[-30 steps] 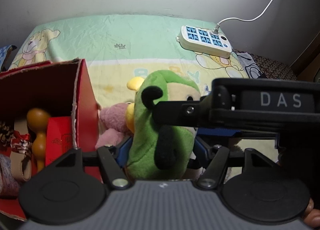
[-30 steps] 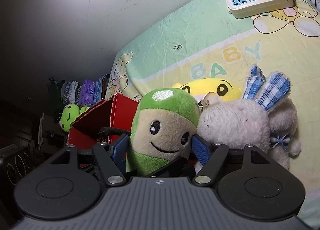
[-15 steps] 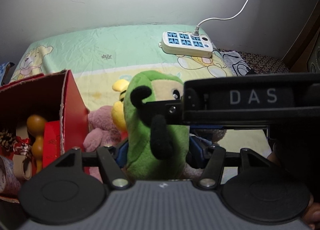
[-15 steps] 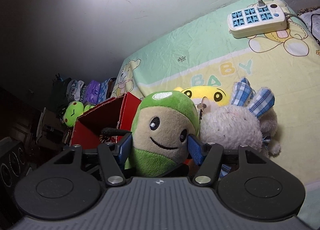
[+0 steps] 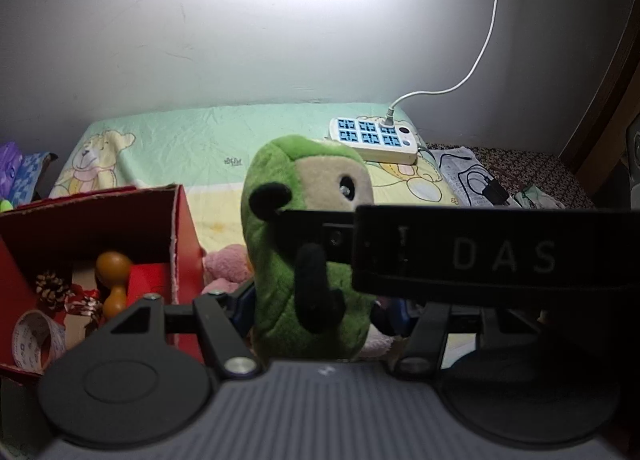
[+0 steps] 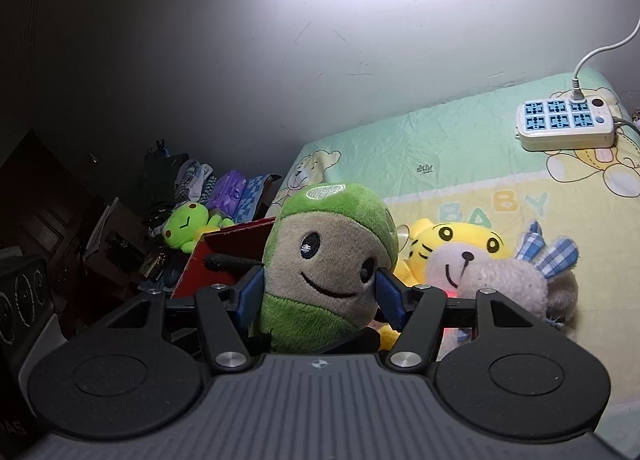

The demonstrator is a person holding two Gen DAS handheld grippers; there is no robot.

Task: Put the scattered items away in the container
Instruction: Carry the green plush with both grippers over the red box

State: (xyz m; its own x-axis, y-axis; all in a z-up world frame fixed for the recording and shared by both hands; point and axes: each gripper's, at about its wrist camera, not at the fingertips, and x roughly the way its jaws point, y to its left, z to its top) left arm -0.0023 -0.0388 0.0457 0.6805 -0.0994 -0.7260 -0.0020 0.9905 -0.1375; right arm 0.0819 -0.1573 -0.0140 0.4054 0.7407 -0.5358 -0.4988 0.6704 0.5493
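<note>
I see both my left hand-held gripper and right hand-held gripper pinching the upright, smiling green plush toy; it sits beside the red box.

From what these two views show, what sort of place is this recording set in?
Probably a child's bedroom or sleeping corner at home: a baby-print sheet with bears and "BABY" lettering laid against a bare wall, plush toys lying on it, and a power strip with its cord resting on the bedding.

white power strip on baby-print sheet, black charger cable beside
</note>
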